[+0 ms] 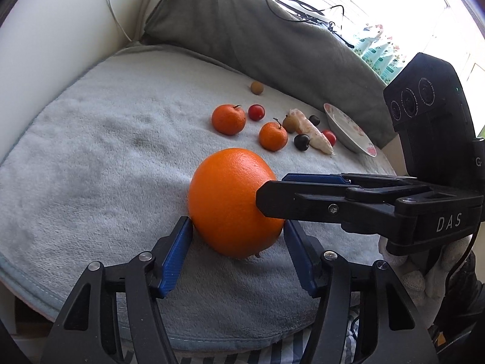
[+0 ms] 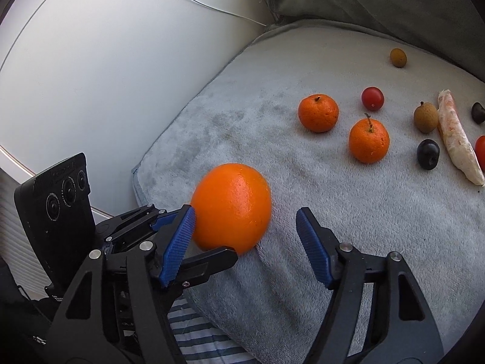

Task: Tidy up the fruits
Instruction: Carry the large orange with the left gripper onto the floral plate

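Note:
A large orange (image 1: pixel 233 203) (image 2: pixel 233 206) rests on the pale grey blanket (image 1: pixel 91 166). My left gripper (image 1: pixel 238 223) reaches it from the near side, and both blue pad tips touch its lower flanks. My right gripper (image 1: pixel 272 188) comes in from the right, one black finger lying against the orange's right face. In the right wrist view the right gripper (image 2: pixel 245 212) straddles the orange: its left pad touches the peel, its right pad (image 2: pixel 312 248) stands clear with blanket showing between. A finger (image 2: pixel 212 261) of the left gripper lies under the orange's near edge.
Beyond the orange lie two mandarins (image 1: pixel 229 119) (image 1: pixel 272 136), cherry tomatoes (image 1: pixel 256 112), dark round fruits (image 1: pixel 301 142), brown longans (image 1: pixel 256 87) and a peeled citrus segment (image 1: pixel 315 135). A flowered plate (image 1: pixel 348 133) sits at the right. A grey pillow (image 1: pixel 257 36) borders the back, a white wall the left.

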Available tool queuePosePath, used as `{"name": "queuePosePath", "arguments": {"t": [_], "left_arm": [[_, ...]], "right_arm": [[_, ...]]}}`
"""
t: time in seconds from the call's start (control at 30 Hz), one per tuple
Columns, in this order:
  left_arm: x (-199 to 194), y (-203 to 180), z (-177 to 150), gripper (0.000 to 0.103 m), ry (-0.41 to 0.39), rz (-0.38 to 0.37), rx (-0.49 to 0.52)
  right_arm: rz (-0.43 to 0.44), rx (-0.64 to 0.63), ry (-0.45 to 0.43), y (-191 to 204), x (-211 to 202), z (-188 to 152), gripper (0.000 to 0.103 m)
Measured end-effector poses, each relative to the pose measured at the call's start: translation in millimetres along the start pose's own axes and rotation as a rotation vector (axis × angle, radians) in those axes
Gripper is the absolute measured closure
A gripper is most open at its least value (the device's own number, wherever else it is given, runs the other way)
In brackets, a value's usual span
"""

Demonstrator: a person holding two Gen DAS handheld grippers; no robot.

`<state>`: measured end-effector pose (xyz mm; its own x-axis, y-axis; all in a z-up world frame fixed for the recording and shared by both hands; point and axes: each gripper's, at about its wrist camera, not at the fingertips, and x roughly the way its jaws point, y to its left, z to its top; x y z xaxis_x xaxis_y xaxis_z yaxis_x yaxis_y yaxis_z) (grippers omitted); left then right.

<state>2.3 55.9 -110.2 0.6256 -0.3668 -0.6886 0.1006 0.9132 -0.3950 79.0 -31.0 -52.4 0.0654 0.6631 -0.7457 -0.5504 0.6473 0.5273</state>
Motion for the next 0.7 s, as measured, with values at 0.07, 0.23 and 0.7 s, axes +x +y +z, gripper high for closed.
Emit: {"name": "queuePosePath", "arguments": {"t": [0.07,0.23,0.7], "left_arm": [[0.7,-0.1,-0.1,0.042,0.000,0.001,0.003],[2.0,0.7,-0.2,0.042,0.001,-0.002,0.002],[3.8,-4.9,1.0,0.042,0.002,0.015,0.029]], "right_arm": [[0.004,-0.008,0.009,2.3,2.6,0.1,0.033],[0.012,-0.009,0.023,5.5,10.0,2.5,0.033],[0.029,-0.010,0.025,7.8,13.3,1.4,0.038]]}}
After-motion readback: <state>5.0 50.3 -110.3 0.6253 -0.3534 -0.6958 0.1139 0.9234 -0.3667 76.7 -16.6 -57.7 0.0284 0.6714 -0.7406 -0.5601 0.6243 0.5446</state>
